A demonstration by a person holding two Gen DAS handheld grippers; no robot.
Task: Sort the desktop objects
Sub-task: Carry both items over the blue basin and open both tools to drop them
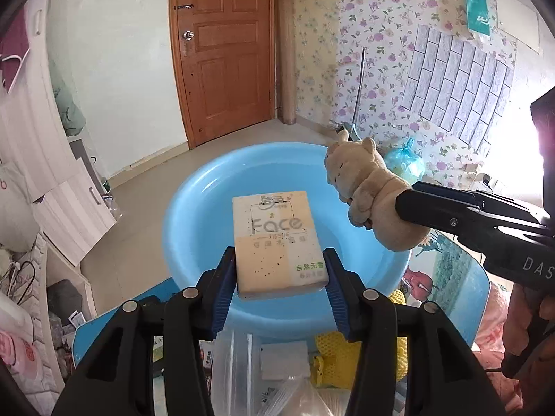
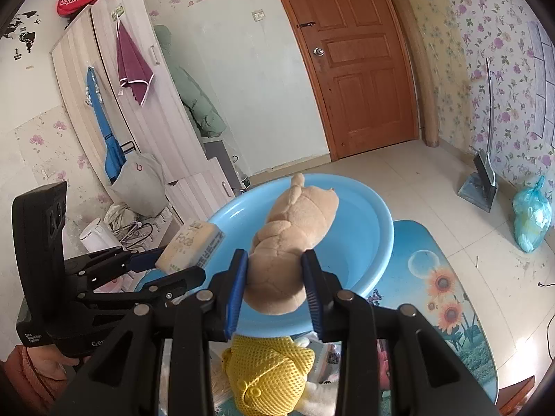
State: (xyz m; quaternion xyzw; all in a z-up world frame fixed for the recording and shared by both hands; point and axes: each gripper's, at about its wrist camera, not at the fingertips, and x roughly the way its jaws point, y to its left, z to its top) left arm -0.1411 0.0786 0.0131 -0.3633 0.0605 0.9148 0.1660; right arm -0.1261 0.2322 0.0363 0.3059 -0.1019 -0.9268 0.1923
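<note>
Blue basin (image 1: 194, 215) lies under both loads: left hand-held gripper (image 1: 279, 284) clamps tissues (image 1: 274, 239), right hand-held gripper (image 2: 275, 284) clamps plush (image 2: 291, 242); yellow mesh toy (image 2: 267, 371) near.

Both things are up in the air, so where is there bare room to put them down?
The blue basin looks bare inside, below the tissue pack and the plush toy. The flowered tabletop right of the basin is also bare. The near edge is crowded: yellow mesh toy, clear bags and papers.
</note>
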